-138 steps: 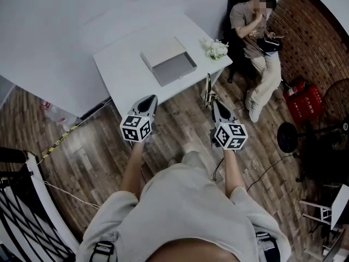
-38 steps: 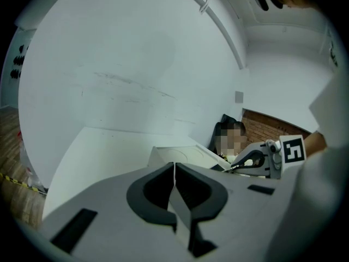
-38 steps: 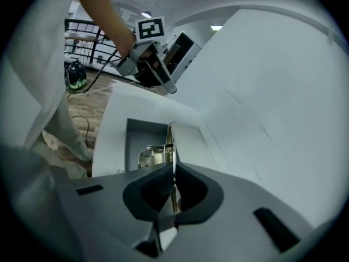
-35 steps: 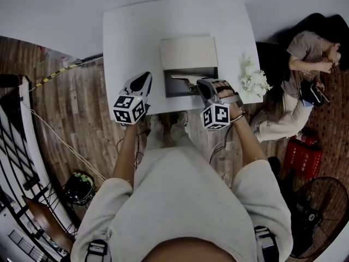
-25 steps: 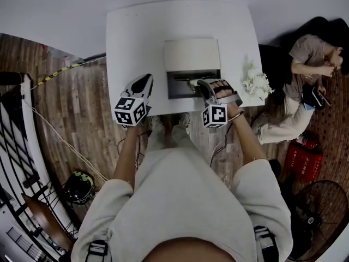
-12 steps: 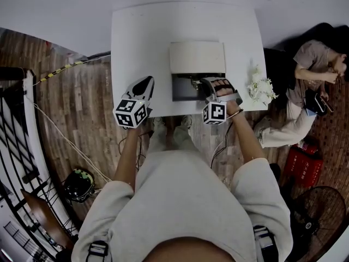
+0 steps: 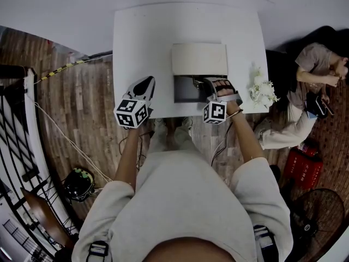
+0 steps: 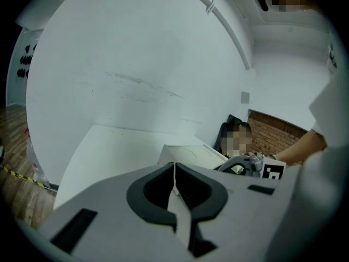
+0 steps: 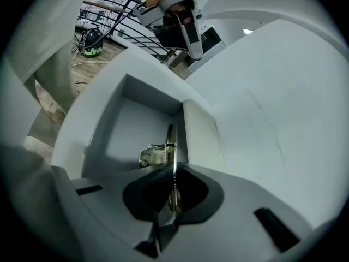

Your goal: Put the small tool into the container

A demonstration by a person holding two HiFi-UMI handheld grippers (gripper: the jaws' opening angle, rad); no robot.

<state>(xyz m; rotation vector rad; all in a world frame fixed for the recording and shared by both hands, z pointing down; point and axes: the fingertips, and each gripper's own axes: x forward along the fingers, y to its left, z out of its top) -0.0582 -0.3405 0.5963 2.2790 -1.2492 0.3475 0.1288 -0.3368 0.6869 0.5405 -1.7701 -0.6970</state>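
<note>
A small metal tool (image 9: 168, 144) with a spring and a thin blade sticks out of my right gripper (image 9: 173, 172), which is shut on it. It hangs just over the open grey inside of the container (image 9: 129, 132), a shallow box whose pale lid (image 9: 202, 141) is slid back. From the head view, the right gripper (image 7: 207, 84) is over the container's open half (image 7: 187, 90), the tool (image 7: 197, 81) at its tip. My left gripper (image 7: 145, 84) is shut and empty, to the left of the container above the table's near edge; its jaws (image 8: 174, 172) meet in its own view.
The container lies on a white table (image 7: 142, 42). A bunch of white flowers (image 7: 260, 90) lies at the table's right edge. A seated person (image 7: 319, 72) is beyond it, with a red box (image 7: 302, 167) and a fan (image 7: 315, 222) on the wooden floor.
The person has walked up to the table. Over the last second my right gripper has sunk a little with the tool over the open container. The left gripper has stayed put.
</note>
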